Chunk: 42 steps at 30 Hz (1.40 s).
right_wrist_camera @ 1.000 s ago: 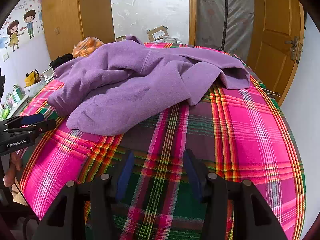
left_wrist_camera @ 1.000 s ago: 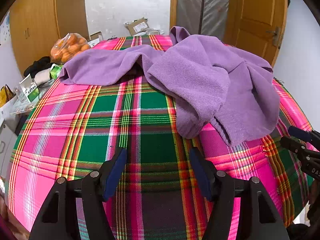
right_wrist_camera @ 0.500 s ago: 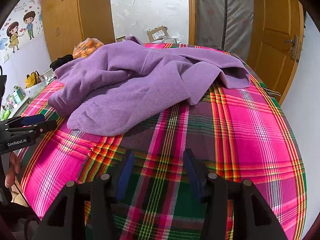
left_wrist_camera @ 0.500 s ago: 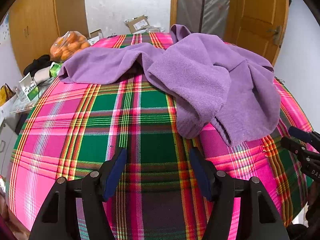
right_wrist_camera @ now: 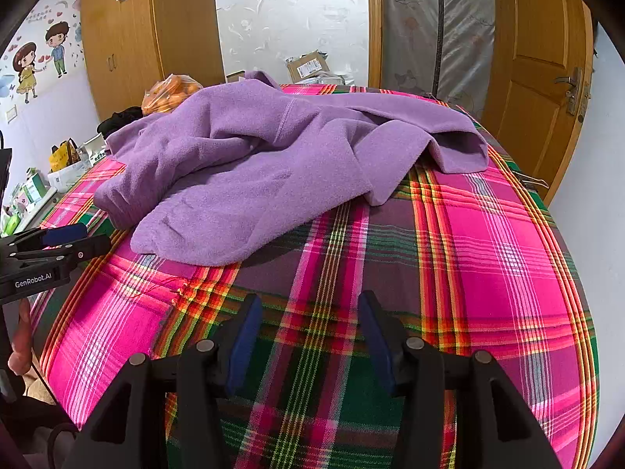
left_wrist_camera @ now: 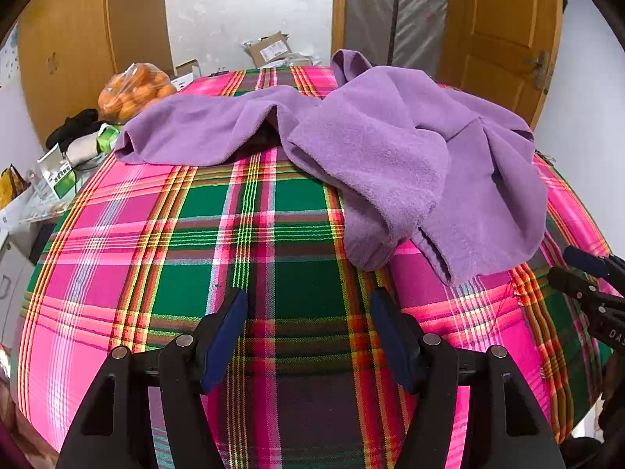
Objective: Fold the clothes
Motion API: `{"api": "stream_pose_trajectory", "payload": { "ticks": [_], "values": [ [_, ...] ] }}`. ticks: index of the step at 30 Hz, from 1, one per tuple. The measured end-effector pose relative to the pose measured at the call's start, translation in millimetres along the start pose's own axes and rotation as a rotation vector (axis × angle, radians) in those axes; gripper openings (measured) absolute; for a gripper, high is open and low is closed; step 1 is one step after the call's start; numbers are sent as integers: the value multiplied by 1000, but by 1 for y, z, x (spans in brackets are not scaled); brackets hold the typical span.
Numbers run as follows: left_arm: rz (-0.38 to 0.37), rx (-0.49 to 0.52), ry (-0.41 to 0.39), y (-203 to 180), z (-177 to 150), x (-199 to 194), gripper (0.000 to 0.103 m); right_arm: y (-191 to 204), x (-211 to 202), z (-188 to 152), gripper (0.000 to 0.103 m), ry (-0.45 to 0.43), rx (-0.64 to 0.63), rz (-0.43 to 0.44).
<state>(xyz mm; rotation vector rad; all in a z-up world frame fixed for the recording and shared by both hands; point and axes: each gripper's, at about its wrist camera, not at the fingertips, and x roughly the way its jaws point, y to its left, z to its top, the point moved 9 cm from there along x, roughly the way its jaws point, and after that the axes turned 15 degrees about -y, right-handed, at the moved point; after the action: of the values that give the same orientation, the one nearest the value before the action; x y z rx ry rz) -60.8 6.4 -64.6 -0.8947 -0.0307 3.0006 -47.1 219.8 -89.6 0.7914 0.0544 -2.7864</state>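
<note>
A purple fleece garment point(left_wrist_camera: 390, 144) lies crumpled on the pink and green plaid cloth point(left_wrist_camera: 164, 234), spread across the far half; one sleeve reaches left, another part hangs toward the near right. The same purple garment point(right_wrist_camera: 250, 164) fills the middle left of the right wrist view. My left gripper point(left_wrist_camera: 308, 312) is open above bare plaid, short of the garment's near edge. My right gripper point(right_wrist_camera: 308, 316) is open too, over bare plaid point(right_wrist_camera: 488, 254), with the garment ahead and to its left. Each gripper shows at the edge of the other's view: right gripper point(left_wrist_camera: 586, 277), left gripper point(right_wrist_camera: 74, 238).
A bag of oranges point(left_wrist_camera: 133, 90) and boxes sit on a side shelf at the left. Cardboard boxes point(left_wrist_camera: 269, 49) lie beyond the far edge. A wooden door point(right_wrist_camera: 543, 90) stands at the right, a wardrobe point(right_wrist_camera: 129, 39) at the left. A hand point(right_wrist_camera: 21, 336) holds the left gripper.
Both grippers have shifted slightly; the view of the garment has barely changed. Both stay open and the garment lies as before.
</note>
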Motion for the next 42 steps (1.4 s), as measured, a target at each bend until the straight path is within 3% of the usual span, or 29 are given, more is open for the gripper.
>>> {"api": "stream_pose_trajectory", "payload": {
  "ticks": [27, 42],
  "values": [
    [8, 12, 1, -1, 1, 3, 68, -2, 0, 0, 52, -1, 15, 10],
    [-9, 25, 11, -3, 3, 3, 68, 2, 2, 0, 58, 23, -21, -9]
  ]
}}
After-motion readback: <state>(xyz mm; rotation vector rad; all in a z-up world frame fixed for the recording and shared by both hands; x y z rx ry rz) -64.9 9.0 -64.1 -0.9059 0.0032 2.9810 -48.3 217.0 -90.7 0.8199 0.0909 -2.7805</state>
